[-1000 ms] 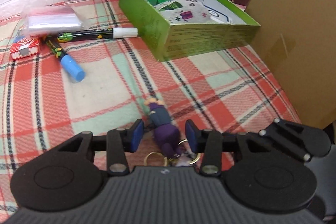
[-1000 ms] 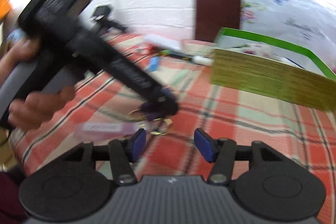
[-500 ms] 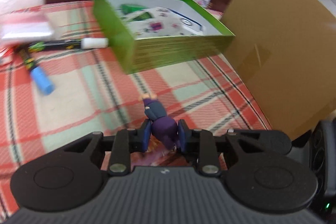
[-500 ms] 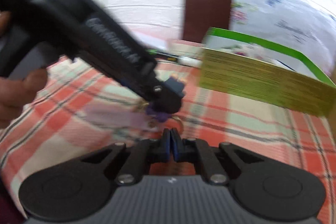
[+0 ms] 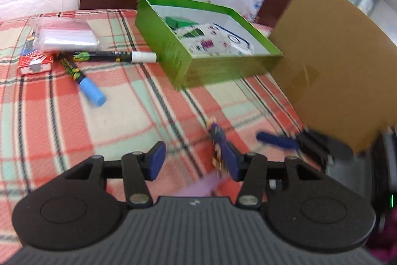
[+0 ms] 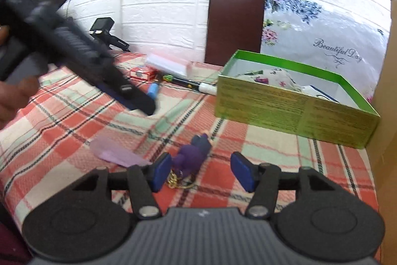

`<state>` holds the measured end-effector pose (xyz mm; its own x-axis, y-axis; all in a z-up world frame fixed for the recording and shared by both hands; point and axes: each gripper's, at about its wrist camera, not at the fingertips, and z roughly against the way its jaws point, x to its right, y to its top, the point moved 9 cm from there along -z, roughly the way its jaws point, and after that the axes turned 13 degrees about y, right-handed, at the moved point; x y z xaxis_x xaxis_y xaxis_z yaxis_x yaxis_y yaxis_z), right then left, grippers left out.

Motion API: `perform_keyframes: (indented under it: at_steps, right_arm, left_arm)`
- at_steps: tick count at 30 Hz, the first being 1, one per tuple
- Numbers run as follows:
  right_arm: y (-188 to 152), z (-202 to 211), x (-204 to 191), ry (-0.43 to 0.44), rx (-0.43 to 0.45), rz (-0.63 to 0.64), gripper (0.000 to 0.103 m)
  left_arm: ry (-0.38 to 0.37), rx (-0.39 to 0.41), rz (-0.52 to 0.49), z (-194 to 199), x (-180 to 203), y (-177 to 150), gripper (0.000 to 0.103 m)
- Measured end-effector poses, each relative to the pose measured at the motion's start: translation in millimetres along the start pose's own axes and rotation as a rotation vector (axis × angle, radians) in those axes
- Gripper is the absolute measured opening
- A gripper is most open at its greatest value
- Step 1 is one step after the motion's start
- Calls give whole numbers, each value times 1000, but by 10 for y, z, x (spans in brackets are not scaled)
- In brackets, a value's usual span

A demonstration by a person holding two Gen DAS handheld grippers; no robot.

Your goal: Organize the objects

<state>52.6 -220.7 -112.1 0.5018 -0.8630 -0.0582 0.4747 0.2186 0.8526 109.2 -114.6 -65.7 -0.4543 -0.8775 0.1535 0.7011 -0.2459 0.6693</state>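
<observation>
A small purple doll keychain (image 6: 193, 153) with gold rings lies on the checked tablecloth (image 6: 74, 116). It sits between the fingers of my right gripper (image 6: 201, 171), close to the left pad, and the opening jaws do not press on it. My left gripper (image 5: 193, 162) is opening too, with nothing between its pads; the blurred doll (image 5: 218, 138) shows just by its right finger. In the right wrist view the left gripper (image 6: 139, 101) hangs raised at the upper left, away from the doll. The open green box (image 5: 211, 51) stands beyond, holding a patterned pouch.
Two markers (image 5: 114, 56) (image 5: 82, 78), a red pack (image 5: 34, 63) and a plastic bag (image 5: 64, 35) lie at the far left. A cardboard sheet (image 5: 342, 71) walls the right side. A purple tag (image 6: 116, 154) lies left of the doll. A chair back (image 6: 235, 24) stands behind.
The left gripper closed on the doll, then let go and lifted away to the left. The right gripper shut on nothing, then reopened. The doll now lies on the cloth.
</observation>
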Motion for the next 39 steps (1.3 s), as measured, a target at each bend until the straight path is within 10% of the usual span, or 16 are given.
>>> perform_keyframes:
  at_steps: [4, 10, 17, 23, 28, 32, 34, 39]
  right_arm:
    - [12, -55, -5, 26, -9, -23, 57]
    - [-20, -229, 26, 30, -46, -90, 57]
    - [-34, -290, 152, 2, -35, -141, 47]
    - [-59, -93, 110, 63, -20, -106, 79]
    - [-140, -194, -11, 71, -68, -47, 82]
    - [-136, -356, 17, 50, -111, -52, 79]
    - [-122, -378, 60, 48, -105, -58, 61]
    - [-50, -360, 101, 31, -79, -36, 36]
  left_arm:
    - [86, -7, -144, 21, 72, -314, 77]
    - [127, -76, -207, -242, 184, -482, 58]
    - [69, -85, -26, -432, 67, -111, 53]
    - [34, -89, 31, -552, 203, 36, 56]
    - [-20, -102, 41, -584, 373, 77, 69]
    - [-16, -115, 48, -680, 442, 112, 75]
    - [-14, -116, 50, -751, 467, 135, 72]
    - [27, -80, 33, -840, 461, 279, 36]
